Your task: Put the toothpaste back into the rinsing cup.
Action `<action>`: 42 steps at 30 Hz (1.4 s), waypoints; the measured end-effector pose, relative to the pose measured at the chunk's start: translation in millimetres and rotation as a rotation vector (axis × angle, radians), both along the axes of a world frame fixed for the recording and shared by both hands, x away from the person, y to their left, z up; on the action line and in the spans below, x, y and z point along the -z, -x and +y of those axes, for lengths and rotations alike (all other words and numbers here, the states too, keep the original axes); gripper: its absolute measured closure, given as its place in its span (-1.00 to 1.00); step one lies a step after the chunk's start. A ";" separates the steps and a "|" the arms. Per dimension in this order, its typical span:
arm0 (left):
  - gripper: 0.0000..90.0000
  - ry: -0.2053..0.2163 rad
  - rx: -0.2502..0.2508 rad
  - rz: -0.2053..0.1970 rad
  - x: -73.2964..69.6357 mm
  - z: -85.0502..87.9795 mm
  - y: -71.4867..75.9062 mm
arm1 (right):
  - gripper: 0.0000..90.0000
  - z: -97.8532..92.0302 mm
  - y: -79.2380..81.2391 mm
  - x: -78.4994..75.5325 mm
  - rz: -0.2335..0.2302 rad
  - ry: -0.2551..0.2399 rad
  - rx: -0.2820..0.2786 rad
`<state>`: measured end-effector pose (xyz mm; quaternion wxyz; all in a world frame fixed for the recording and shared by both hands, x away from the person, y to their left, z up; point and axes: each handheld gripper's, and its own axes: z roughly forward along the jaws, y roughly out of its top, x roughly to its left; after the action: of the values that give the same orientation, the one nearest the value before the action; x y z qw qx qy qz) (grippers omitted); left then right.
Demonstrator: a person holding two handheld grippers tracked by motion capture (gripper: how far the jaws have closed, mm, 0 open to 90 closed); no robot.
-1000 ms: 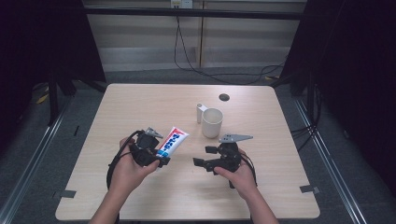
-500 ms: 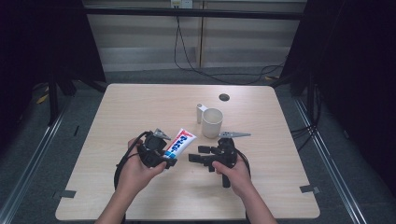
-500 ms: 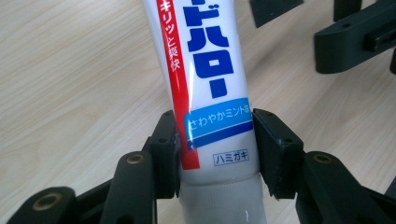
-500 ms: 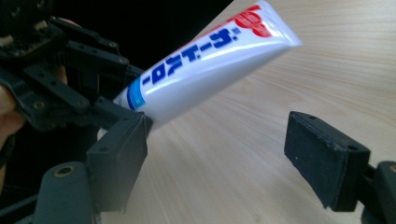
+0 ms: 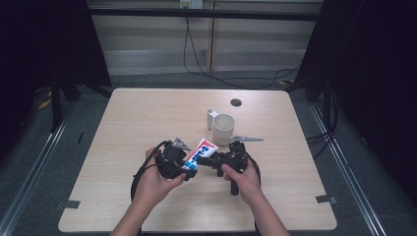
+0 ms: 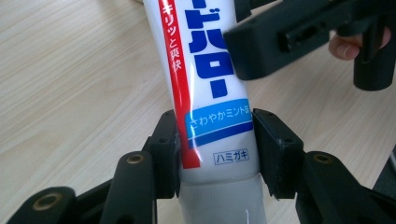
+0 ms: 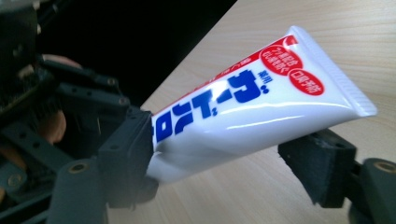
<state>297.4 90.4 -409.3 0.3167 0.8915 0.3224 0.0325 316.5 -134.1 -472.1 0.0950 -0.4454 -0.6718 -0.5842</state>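
In the middle of the high view lies your desk (image 5: 147, 113), a pale wood top with a small dark round spot (image 5: 236, 102) near its far edge. Just right of centre stands a cream mug (image 5: 223, 129) with a small white upright piece (image 5: 211, 118) touching its left side.

Below the mug, in the lower centre of the frame, your two hands meet over the toothpaste tube (image 5: 200, 153), which is white with a red stripe and blue lettering. It lies tilted, its flat crimped end pointing up and right toward the mug.

Your left tongs (image 5: 184, 167) are clamped on the tube's lower part: in the left gripper view both pads press against its sides, just above the ribbed white shoulder (image 6: 219, 196).

Your right tongs (image 5: 209, 161) come in from the right of the frame, with their jaws straddling the tube's upper half. Those jaws have just been closing with the tube between them. In the right gripper view one pad (image 7: 130, 149) sits against the tube, while the other pad (image 7: 322, 163) stands just below the tube near its crimped end (image 7: 336, 79); whether that one touches, you cannot tell.
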 end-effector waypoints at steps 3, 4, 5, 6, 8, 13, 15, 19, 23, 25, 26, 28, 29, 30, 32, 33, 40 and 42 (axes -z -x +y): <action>0.23 0.015 -0.006 -0.010 0.9 -2.4 0.9 | -0.20 -4.7 -1.7 0.1 0.022 -0.049 0.030; 0.23 0.021 -0.007 -0.013 1.1 -3.0 1.4 | -0.20 -4.7 -1.7 0.1 0.022 -0.049 0.030; 0.23 0.029 -0.010 -0.012 1.5 -4.6 2.2 | -0.11 -6.9 -1.7 -0.7 0.032 -0.076 0.051; 0.23 0.029 -0.010 -0.012 1.5 -4.6 2.2 | -0.08 -7.6 -1.8 -1.0 0.033 -0.082 0.055; 0.23 0.021 -0.008 -0.020 1.4 -8.5 3.9 | -0.04 -7.6 -2.3 -2.2 0.044 -0.094 0.067; 0.22 0.020 -0.014 -0.029 1.8 -12.3 5.2 | 0.03 -6.0 -3.3 -6.0 0.045 -0.091 0.084; 0.22 0.017 -0.014 -0.029 1.9 -13.1 5.5 | 0.14 -7.1 -4.2 -7.2 0.053 -0.113 0.094; 0.22 0.026 -0.023 -0.025 3.5 -16.1 7.1 | 0.31 -7.9 -4.3 -10.3 0.064 -0.131 0.105; 0.22 0.019 -0.028 -0.041 5.4 -20.2 8.7 | 0.40 -8.8 -4.6 -14.4 0.054 -0.126 0.106; 0.22 0.026 -0.025 -0.038 5.7 -20.8 8.3 | 0.43 -9.1 -4.4 -16.7 0.050 -0.117 0.108; 0.22 0.031 -0.034 -0.041 6.5 -22.0 8.6 | 0.44 -9.5 -4.2 -18.0 0.051 -0.112 0.113; 0.21 0.032 -0.041 -0.047 7.0 -23.6 9.1 | 0.48 -9.7 -3.5 -20.2 0.036 -0.104 0.114; 0.21 0.036 -0.043 -0.052 7.4 -24.6 9.1 | 0.50 -9.8 -3.3 -20.9 0.033 -0.103 0.118; 0.20 0.032 -0.044 -0.056 7.2 -26.0 9.2 | 0.54 -9.8 -2.8 -22.3 0.020 -0.110 0.122; 0.20 0.030 -0.048 -0.054 6.9 -26.7 9.4 | 0.54 -9.5 -2.3 -23.2 0.015 -0.111 0.126; 0.19 0.036 -0.053 -0.056 7.0 -27.6 9.5 | 0.56 -9.4 -2.0 -23.9 0.005 -0.111 0.129; 0.16 0.051 -0.066 -0.067 8.5 -33.0 12.0 | 0.60 -10.0 -0.2 -26.2 -0.016 -0.112 0.146; 0.15 0.049 -0.069 -0.066 8.5 -36.2 13.1 | 0.61 -9.5 0.2 -27.0 -0.027 -0.111 0.146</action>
<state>284.3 54.3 -417.8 0.3476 0.8703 0.3430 0.0646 316.3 -143.7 -445.2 0.0675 -0.4794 -0.6053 -0.6319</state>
